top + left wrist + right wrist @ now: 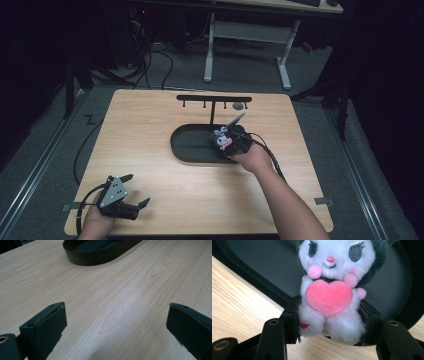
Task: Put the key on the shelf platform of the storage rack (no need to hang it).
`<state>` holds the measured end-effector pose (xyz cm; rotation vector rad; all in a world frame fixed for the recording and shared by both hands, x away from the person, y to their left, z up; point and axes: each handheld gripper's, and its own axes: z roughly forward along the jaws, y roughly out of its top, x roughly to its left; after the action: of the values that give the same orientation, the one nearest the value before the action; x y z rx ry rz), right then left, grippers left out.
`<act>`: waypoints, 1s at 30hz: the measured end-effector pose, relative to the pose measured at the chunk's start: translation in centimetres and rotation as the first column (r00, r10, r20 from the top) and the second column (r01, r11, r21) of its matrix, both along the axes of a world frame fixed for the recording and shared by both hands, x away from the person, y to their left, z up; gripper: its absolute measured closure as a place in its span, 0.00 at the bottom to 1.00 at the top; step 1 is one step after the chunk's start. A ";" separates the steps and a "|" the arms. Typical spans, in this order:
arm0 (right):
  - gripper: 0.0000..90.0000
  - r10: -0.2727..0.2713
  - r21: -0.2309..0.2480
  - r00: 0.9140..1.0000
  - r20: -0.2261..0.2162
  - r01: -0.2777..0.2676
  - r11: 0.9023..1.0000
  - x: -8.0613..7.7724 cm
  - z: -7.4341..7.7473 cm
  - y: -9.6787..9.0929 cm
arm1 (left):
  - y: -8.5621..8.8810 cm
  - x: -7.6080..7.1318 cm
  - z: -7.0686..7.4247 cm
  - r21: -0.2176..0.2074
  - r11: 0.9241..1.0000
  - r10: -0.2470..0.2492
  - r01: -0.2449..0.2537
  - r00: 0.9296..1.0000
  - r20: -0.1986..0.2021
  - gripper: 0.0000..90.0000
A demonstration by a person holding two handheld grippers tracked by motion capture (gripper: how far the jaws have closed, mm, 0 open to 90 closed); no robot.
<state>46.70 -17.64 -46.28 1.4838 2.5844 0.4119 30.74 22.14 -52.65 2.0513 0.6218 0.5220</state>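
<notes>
A small white plush toy (332, 287) with black ears hugs a pink heart. My right gripper (329, 320) is shut on its lower body, holding it over the right end of a black oval tray (262, 260). In the high view the plush toy (222, 137) and right gripper (235, 142) sit at the tray's (190, 145) right end. My left gripper (135, 192) rests near the table's front left corner, open with nothing between its jaws. In the left gripper view its fingers (47, 325) stand wide apart over bare wood, the tray (97, 252) farther off.
A black T-shaped rack with small hooks (213, 99) stands behind the tray, and a small dark round object (238, 106) lies by it. The wooden table (150, 125) has open room left of the tray. Beyond it, cables (150, 60) trail over the floor beside a white desk frame (245, 40).
</notes>
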 end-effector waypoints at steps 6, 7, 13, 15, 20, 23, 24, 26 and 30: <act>0.51 -0.006 0.007 1.000 -0.006 0.006 1.000 0.2 -0.6 0.0 | -0.1 0.0 -0.1 0.004 1.000 -0.001 0.001 1.000 -0.002 0.04; 0.51 -0.004 0.007 1.000 -0.007 0.004 1.000 0.3 -0.7 0.1 | -0.1 0.1 -0.1 0.006 1.000 -0.002 0.002 1.000 -0.002 0.04; 0.50 -0.008 0.008 1.000 -0.008 0.008 1.000 0.6 -1.4 0.7 | 0.0 0.1 -0.1 0.006 1.000 -0.006 0.006 1.000 -0.006 0.04; 0.47 -0.015 0.011 1.000 -0.002 0.015 1.000 0.7 -1.5 0.7 | 0.0 0.1 -0.1 0.005 1.000 -0.007 0.007 1.000 -0.007 0.04; 0.35 -0.023 0.028 1.000 0.012 0.023 0.999 0.7 -1.3 0.9 | -0.1 0.3 -0.1 0.001 1.000 -0.006 0.006 1.000 -0.005 0.04; 0.32 -0.030 0.032 0.999 0.026 0.029 0.999 0.5 -0.8 0.9 | -0.1 0.3 -0.1 0.006 1.000 -0.010 0.010 1.000 -0.008 0.04; 0.32 -0.027 0.034 0.999 0.032 0.026 0.999 0.5 -0.6 0.8 | -0.2 0.2 -0.1 0.005 1.000 -0.010 0.010 1.000 -0.009 0.04; 0.32 -0.034 0.046 0.999 0.035 0.032 0.998 0.4 -0.2 0.6 | -0.2 0.2 -0.1 0.007 1.000 -0.010 0.010 1.000 -0.011 0.04; 0.32 -0.043 0.059 0.998 0.041 0.040 0.997 0.2 0.6 0.2 | -0.3 0.2 -0.2 0.007 1.000 -0.011 0.011 1.000 -0.012 0.04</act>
<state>46.85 -17.44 -45.68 1.5273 2.5253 0.5123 30.97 21.89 -52.80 2.0651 0.6162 0.5061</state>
